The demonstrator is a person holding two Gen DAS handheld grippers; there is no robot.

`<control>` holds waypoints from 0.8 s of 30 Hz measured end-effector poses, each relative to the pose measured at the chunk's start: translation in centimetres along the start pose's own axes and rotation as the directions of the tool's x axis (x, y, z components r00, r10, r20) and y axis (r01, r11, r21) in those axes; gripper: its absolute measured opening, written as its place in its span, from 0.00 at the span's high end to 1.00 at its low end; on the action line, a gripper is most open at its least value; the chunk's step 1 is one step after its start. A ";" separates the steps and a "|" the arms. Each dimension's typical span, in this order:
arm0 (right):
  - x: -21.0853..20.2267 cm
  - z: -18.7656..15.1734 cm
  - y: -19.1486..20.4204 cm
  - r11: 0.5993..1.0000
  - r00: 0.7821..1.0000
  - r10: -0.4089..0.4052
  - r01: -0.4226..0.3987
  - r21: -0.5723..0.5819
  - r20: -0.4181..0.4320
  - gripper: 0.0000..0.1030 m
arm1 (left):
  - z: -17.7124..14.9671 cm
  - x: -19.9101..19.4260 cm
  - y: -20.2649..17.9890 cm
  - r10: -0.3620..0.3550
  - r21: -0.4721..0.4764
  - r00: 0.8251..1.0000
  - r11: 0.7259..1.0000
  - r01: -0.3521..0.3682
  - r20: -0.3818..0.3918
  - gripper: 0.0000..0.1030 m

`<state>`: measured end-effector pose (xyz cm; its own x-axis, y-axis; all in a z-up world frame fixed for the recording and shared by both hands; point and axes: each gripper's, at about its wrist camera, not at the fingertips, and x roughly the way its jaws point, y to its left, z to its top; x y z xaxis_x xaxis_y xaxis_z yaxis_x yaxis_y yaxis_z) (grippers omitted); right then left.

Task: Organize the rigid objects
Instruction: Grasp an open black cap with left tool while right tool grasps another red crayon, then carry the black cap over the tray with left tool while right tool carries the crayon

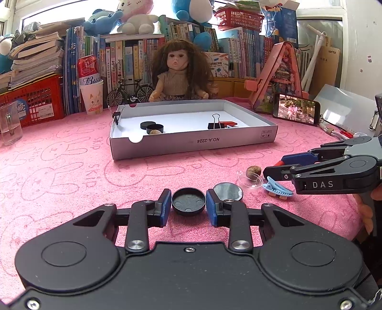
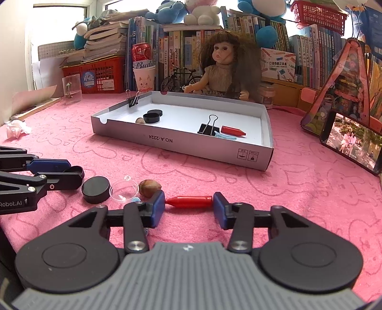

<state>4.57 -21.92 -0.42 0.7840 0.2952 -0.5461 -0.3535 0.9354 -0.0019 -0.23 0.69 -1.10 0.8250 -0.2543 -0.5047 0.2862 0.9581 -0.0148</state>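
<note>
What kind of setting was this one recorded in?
Probably a home desk in a child's room or study: packed books, a doll, plush toys, and a pink bunny-print cloth.

A shallow black cap (image 1: 188,201) is lying open side up on the pink desk (image 1: 71,171), with a flat black disc (image 1: 228,191) just beside it. A clear plastic dish (image 1: 250,180) is sitting between a brown nut (image 1: 253,170) and a light blue hair clip (image 1: 277,189). A red crayon (image 2: 189,201) is lying on its side. The white box (image 1: 193,143) is holding two black caps (image 1: 155,128), a nut, a binder clip (image 1: 216,124), a crayon and a clip.
</note>
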 end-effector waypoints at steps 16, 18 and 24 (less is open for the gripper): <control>-0.3 0.8 -0.9 0.996 0.998 -0.061 0.058 0.068 0.034 0.51 | 1.9 0.8 0.9 0.028 -0.049 1.000 0.998 -0.027 0.012 0.71; -0.3 1.1 -1.2 0.995 0.997 -0.066 0.063 0.079 0.038 0.51 | 2.4 0.9 1.1 0.033 -0.053 0.999 0.998 -0.032 0.021 0.71; -0.2 2.0 -1.7 0.992 0.995 -0.087 0.081 0.096 0.053 0.51 | 4.4 1.4 1.4 0.040 -0.043 0.998 0.998 -0.037 0.058 0.71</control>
<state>6.08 -23.18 1.35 0.8379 0.2228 -0.4983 -0.2378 0.9707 0.0343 3.50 1.11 1.93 0.8626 -0.2230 -0.4541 0.2341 0.9717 -0.0327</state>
